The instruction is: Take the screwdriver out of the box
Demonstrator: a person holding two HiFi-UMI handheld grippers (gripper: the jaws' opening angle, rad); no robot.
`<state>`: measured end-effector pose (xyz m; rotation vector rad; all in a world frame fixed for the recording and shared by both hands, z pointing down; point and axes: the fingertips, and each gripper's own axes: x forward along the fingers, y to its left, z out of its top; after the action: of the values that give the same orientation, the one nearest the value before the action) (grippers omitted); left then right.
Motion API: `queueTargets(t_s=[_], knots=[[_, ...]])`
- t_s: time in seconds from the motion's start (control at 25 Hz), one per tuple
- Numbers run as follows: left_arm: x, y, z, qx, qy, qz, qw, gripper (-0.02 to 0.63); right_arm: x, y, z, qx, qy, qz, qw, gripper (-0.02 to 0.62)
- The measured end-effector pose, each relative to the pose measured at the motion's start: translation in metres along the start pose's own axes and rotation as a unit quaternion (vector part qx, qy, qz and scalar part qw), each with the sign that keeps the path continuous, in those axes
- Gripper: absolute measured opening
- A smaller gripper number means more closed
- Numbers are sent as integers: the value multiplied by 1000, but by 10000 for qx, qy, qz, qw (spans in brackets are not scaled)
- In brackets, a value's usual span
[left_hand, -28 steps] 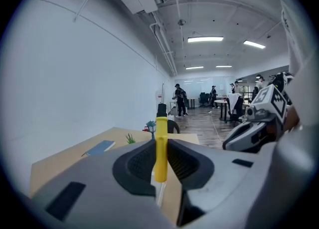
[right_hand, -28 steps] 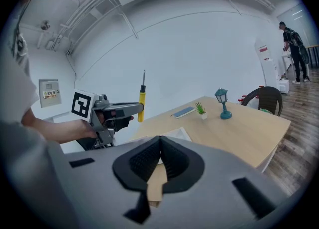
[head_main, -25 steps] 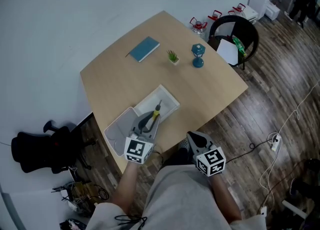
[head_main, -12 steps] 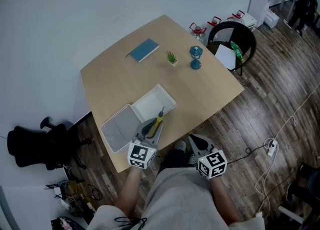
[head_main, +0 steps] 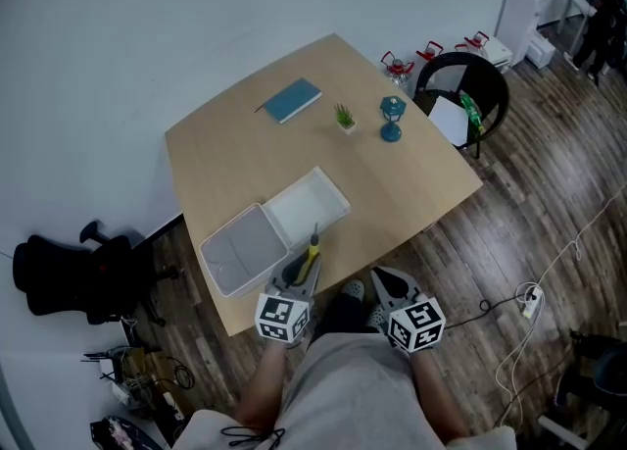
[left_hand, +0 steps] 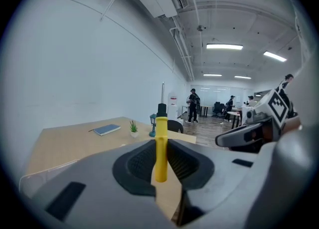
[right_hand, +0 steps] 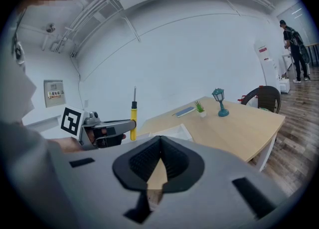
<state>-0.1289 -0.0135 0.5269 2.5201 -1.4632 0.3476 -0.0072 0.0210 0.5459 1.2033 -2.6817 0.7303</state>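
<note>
The screwdriver (head_main: 312, 258) has a yellow handle and a thin metal shaft. My left gripper (head_main: 300, 270) is shut on the handle, above the table's near edge and just in front of the open white box (head_main: 306, 205). In the left gripper view the screwdriver (left_hand: 160, 148) stands upright between the jaws of my left gripper (left_hand: 160, 162). The box's lid (head_main: 243, 247) lies open to the left. My right gripper (head_main: 384, 277) hangs off the table edge to the right, shut and empty. The right gripper view shows its closed jaws (right_hand: 160, 145) and the screwdriver (right_hand: 133, 119) off to the left.
On the far half of the wooden table (head_main: 411, 178) lie a blue book (head_main: 293, 100), a small potted plant (head_main: 345, 118) and a teal lantern (head_main: 392, 119). A black chair (head_main: 460, 85) stands beyond the right corner. An office chair (head_main: 59, 276) sits on the floor at the left.
My left gripper has drawn back with the screwdriver, from over the box to the table's near edge. The right gripper has hardly moved.
</note>
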Motion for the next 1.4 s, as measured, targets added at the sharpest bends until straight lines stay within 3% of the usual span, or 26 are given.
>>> queueTargets(t_s=[0.48, 1.08, 1.4], knots=[[-4, -5, -9, -500, -3, -3, 9988, 66, 9, 0, 4, -140, 42, 35, 9999, 5], [-7, 0, -13, -552, 32, 90, 9984, 66, 14, 9, 5, -454, 44, 221, 9987, 3], [-11, -1, -15, -810, -42, 49, 9967, 66, 13, 3, 3, -401, 16, 138, 9991, 2]])
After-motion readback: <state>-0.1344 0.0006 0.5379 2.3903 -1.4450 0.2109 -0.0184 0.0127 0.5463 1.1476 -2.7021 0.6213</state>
